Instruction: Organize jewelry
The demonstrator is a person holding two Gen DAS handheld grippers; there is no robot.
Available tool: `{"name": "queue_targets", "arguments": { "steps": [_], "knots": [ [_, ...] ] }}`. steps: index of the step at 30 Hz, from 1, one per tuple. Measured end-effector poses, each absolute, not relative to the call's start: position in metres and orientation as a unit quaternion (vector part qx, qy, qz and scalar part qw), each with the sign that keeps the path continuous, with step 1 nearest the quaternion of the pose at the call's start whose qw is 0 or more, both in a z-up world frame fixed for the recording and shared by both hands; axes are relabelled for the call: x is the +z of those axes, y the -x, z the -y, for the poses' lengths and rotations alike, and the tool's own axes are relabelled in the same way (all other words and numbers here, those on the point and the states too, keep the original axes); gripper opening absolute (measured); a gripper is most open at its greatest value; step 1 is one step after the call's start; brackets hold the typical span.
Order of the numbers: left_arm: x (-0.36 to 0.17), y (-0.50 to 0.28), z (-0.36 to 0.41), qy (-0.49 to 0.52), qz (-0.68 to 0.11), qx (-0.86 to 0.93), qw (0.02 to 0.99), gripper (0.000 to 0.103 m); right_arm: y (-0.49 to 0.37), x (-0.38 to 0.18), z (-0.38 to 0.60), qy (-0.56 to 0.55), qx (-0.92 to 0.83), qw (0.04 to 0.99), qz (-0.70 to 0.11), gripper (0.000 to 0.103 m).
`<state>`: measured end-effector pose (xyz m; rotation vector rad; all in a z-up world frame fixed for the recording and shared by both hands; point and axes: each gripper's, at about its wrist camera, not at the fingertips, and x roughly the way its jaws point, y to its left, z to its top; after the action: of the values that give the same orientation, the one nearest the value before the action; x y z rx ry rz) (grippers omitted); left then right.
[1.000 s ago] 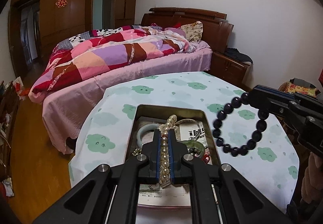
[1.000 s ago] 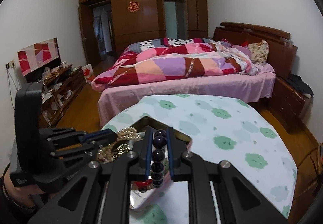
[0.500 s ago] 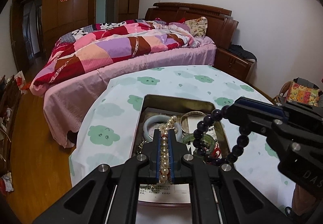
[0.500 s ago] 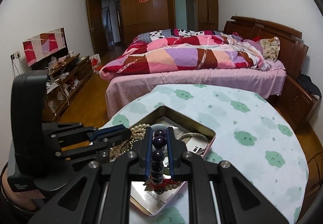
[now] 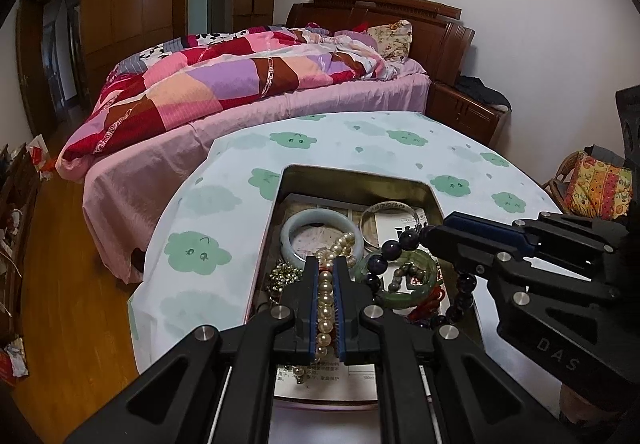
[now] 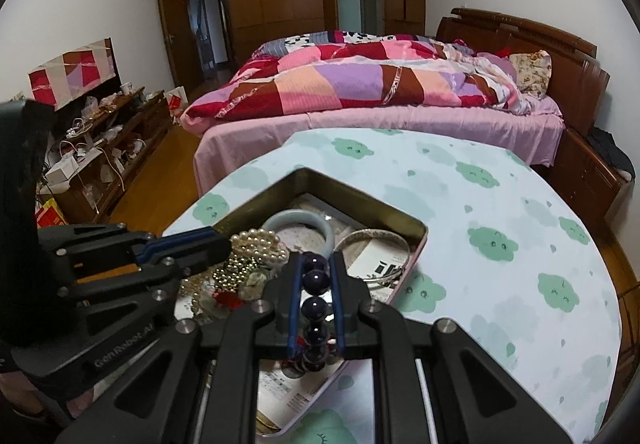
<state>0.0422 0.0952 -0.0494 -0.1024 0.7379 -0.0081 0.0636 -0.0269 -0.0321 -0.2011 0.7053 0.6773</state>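
Note:
An open metal tin sits on a round table with a cloud-print cloth. Inside lie a pale jade bangle, a silver bangle, a green bangle and gold beads. My left gripper is shut on a pearl strand over the tin's left half. My right gripper is shut on a dark purple bead bracelet. In the left wrist view the right gripper reaches in from the right, and the dark bracelet hangs down into the tin over the green bangle.
A bed with a patchwork quilt stands just beyond the table. A wooden nightstand is at its right, a basket with a patterned cushion beside the table. A cluttered low cabinet lines the left wall.
My right gripper has come down and inward with the dark bracelet, whose loop now dips into the tin. The left gripper has kept its place, still holding the pearls.

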Motion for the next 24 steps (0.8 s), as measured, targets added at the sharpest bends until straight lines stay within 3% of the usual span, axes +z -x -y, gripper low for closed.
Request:
{"name": "queue_targets", "arguments": {
  "steps": [16,18,19,20,21,23,24],
  "knots": [
    [-0.053,-0.044,-0.093,0.049,-0.364,-0.003,0.930,0.006,-0.070,-0.039,0.026,0.111,0.304,0.883,-0.340,0.016],
    [-0.049,-0.042,-0.093,0.048,-0.360,-0.001,0.932,0.008,-0.071,-0.038,0.029,0.106,0.298,0.887,-0.336,0.021],
    [-0.047,-0.041,-0.093,0.047,-0.359,-0.001,0.932,0.011,-0.072,-0.036,0.031,0.104,0.296,0.888,-0.335,0.026],
    [-0.044,-0.039,-0.092,0.045,-0.356,0.001,0.933,0.027,-0.073,-0.035,0.033,0.100,0.296,0.889,-0.334,0.036],
    [-0.041,-0.037,-0.093,0.044,-0.353,0.004,0.934,0.052,-0.072,-0.032,0.036,0.096,0.293,0.892,-0.330,0.040],
    [-0.033,-0.028,-0.095,0.039,-0.334,0.024,0.941,0.077,-0.070,-0.027,0.041,0.092,0.288,0.896,-0.325,0.041],
    [-0.029,-0.021,-0.096,0.040,-0.320,0.023,0.946,0.077,-0.069,-0.025,0.043,0.092,0.287,0.897,-0.324,0.046]
  ]
}}
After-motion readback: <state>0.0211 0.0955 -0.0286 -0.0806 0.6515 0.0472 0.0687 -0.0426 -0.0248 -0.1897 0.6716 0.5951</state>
